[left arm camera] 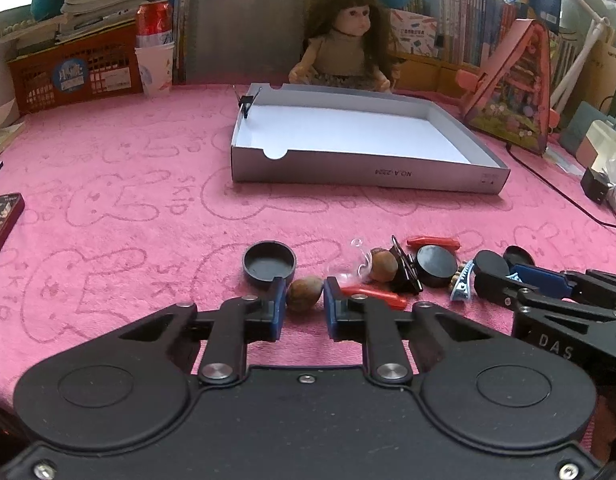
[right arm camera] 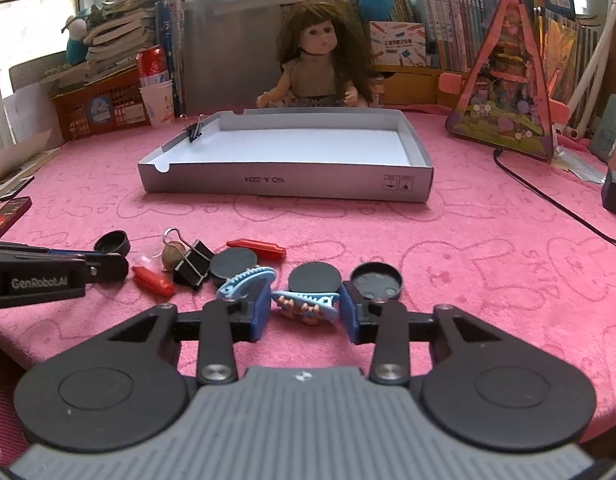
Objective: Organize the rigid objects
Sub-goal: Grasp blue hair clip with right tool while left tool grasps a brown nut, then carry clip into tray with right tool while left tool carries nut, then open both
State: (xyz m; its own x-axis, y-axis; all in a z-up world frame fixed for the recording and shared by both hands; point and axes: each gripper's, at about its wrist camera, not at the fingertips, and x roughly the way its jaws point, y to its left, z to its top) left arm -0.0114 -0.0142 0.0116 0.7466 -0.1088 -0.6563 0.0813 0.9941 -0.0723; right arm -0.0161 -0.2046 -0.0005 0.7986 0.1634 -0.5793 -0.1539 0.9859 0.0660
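A grey cardboard tray [left arm camera: 359, 170] [right arm camera: 284, 188] lies on the pink cloth, with a black binder clip [left arm camera: 246, 102] [right arm camera: 194, 130] on its left wall. Small objects lie in a row in front. My left gripper [left arm camera: 304, 300] is open around a brown nut [left arm camera: 304, 294], with a gap on each side. My right gripper [right arm camera: 304, 312] is open around a blue hair claw [right arm camera: 308, 304]. Nearby lie black caps [left arm camera: 270, 264] [right arm camera: 377, 278], black discs [left arm camera: 435, 266] [right arm camera: 313, 276], red clips [left arm camera: 373, 294] [right arm camera: 256, 249], a second nut [left arm camera: 383, 266], a binder clip [right arm camera: 192, 266] and another blue claw [right arm camera: 246, 280].
A doll [left arm camera: 347, 40] [right arm camera: 319, 60] sits behind the tray. An orange basket [left arm camera: 74, 74], a paper cup with a red can [left arm camera: 154, 52], book stacks and a triangular pink toy house [right arm camera: 507, 92] line the back. A black cable [right arm camera: 547, 204] runs at the right.
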